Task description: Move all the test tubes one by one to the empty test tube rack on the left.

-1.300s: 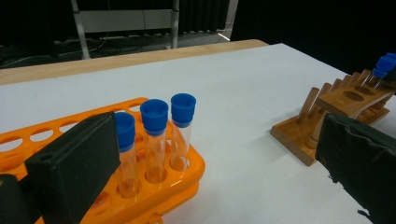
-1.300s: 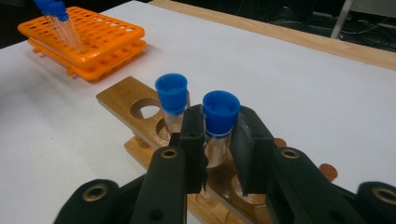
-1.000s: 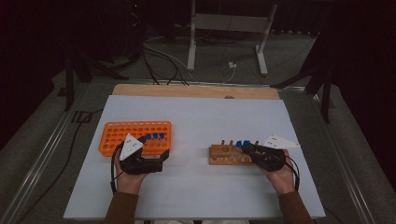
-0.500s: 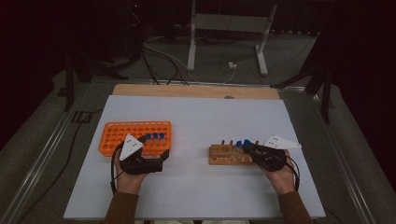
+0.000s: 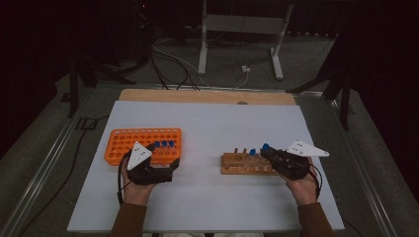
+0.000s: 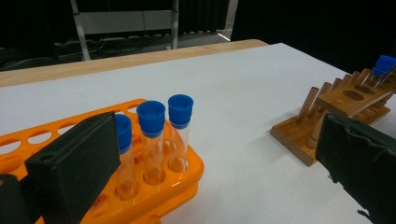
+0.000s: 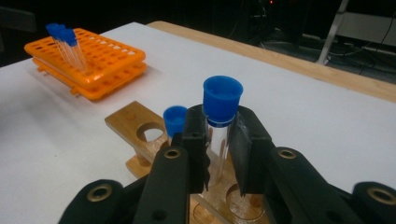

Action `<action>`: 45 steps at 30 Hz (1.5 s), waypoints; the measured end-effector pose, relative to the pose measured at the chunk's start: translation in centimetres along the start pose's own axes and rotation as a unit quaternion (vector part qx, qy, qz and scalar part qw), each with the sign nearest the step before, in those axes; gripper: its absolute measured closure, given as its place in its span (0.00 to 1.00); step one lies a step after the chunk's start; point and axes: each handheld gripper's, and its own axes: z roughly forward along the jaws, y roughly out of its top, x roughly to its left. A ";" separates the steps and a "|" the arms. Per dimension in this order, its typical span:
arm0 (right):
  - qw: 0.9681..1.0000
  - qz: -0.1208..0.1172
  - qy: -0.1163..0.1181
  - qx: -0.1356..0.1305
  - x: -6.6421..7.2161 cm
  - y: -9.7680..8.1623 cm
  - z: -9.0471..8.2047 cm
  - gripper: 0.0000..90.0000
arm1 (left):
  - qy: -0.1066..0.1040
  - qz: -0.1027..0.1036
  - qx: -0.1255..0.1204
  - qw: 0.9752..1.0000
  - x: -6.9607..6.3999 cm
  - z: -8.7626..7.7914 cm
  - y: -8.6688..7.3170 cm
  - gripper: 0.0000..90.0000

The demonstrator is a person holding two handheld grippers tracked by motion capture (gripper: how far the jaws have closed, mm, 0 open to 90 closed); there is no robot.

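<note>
My right gripper [image 7: 219, 154] is shut on a clear test tube with a blue cap [image 7: 222, 100], upright over the wooden rack [image 7: 135, 126]. Beside it another blue-capped tube [image 7: 174, 119] stands in that rack. In the high view the right gripper [image 5: 269, 154] sits at the wooden rack's [image 5: 242, 164] right end. My left gripper [image 5: 174, 165] rests open in front of the orange rack [image 5: 143, 143], nothing between its pads. Three blue-capped tubes [image 6: 152, 135] stand in the orange rack's [image 6: 163, 182] near corner, just beyond the left pad [image 6: 74, 168].
The white table top [image 5: 207, 128] has open room between and behind the two racks. A wooden strip [image 5: 207, 96] runs along its far edge. Beyond it lie floor cables [image 5: 168, 59] and a metal stand [image 5: 242, 29].
</note>
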 end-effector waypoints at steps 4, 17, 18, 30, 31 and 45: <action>1.000 0.001 -0.002 -0.002 0.1 0.4 -0.4 0.86 | -0.001 0.000 0.002 1.000 0.0 0.0 0.0 0.01; 1.000 -0.004 0.004 -0.020 0.5 1.4 -1.2 0.86 | -0.002 0.001 0.002 1.000 -0.1 0.1 0.0 0.01; 1.000 -0.006 0.004 -0.022 0.6 1.5 -1.3 0.86 | -0.002 0.001 0.003 1.000 -0.1 0.1 0.0 0.01; 0.999 -0.019 0.014 -0.031 1.2 2.5 -2.2 0.86 | -0.007 0.003 0.002 1.000 -0.2 0.1 0.0 0.01; 0.999 -0.020 0.016 -0.031 1.3 2.5 -2.3 0.86 | -0.007 0.003 0.002 1.000 -0.2 0.1 0.0 0.01; 0.998 -0.030 0.037 -0.033 2.5 3.0 -1.9 0.86 | -0.017 0.010 -0.001 1.000 -0.8 0.3 0.2 0.01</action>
